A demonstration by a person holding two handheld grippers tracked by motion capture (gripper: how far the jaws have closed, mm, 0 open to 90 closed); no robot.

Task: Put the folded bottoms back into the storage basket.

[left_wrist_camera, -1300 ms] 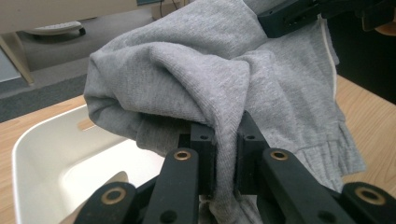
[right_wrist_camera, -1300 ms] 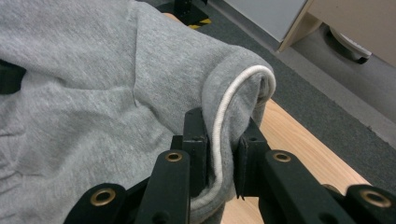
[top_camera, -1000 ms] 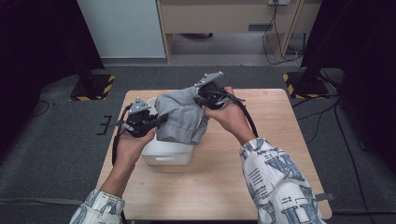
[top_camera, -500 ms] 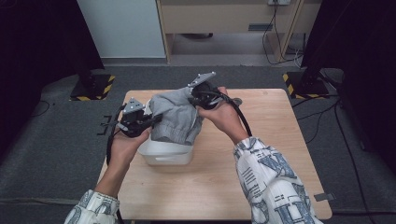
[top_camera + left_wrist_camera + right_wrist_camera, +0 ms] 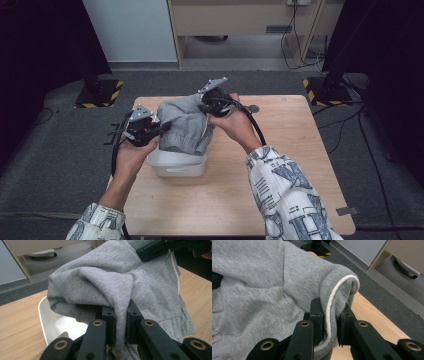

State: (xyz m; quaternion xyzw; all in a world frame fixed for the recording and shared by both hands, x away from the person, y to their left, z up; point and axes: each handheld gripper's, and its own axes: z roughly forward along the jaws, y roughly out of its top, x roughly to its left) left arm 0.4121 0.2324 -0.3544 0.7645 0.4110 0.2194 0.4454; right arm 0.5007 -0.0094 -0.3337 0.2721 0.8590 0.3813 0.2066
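- Nearest, patterned sleeves [image 5: 285, 195] entering from the bottom edge, print unreadable as writing, cut off by the frame.
- Left gripper [image 5: 159, 131] level, pointing right, clamped on a fold of the grey garment [image 5: 185, 125].
- Right gripper [image 5: 204, 106] angled left from the far side, pinching the white-piped hem.
- Garment held bunched above the white tub [image 5: 177, 164] on the desk [image 5: 280, 130], hiding most of the tub.

Person w/ two black grippers, patterned sleeves.
Sleeves [image 5: 285, 195] white w/ dark print. Left gripper [image 5: 161, 131] & right gripper [image 5: 202, 107]: black jaws, brass-ringed pivots, grey three-cornered top plates, black cables [image 5: 256, 125] trailing.
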